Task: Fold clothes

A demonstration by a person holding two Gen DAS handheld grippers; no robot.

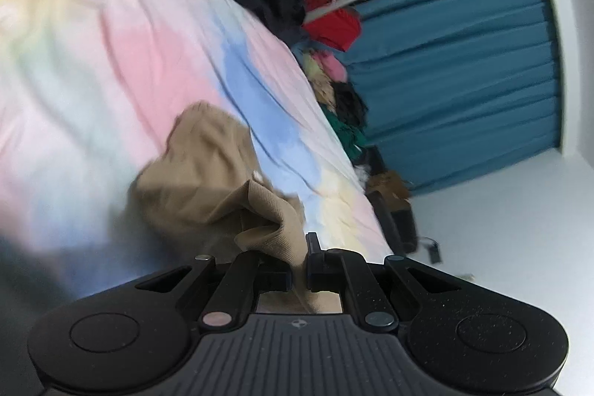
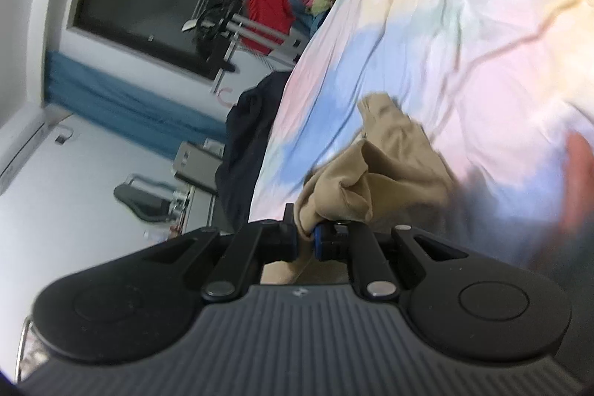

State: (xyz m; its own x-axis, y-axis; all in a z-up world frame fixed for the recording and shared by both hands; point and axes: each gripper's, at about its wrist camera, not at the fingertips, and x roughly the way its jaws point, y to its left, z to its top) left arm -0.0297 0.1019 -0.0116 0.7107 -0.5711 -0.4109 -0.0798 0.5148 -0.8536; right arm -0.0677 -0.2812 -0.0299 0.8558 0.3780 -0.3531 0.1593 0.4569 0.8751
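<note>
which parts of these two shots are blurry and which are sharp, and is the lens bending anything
Left wrist view: the pastel bedsheet is smeared with blur, while the tan garment turns crisp only near the left gripper, whose body is sharp. Right wrist view: the right gripper is sharp, but the sheet's lower right corner is blurred. Both views: the fisheye curves the blue curtain and the walls.

black ribbed gripper (image 2: 306,234) body, seemingly blue-edged pads.
</note>
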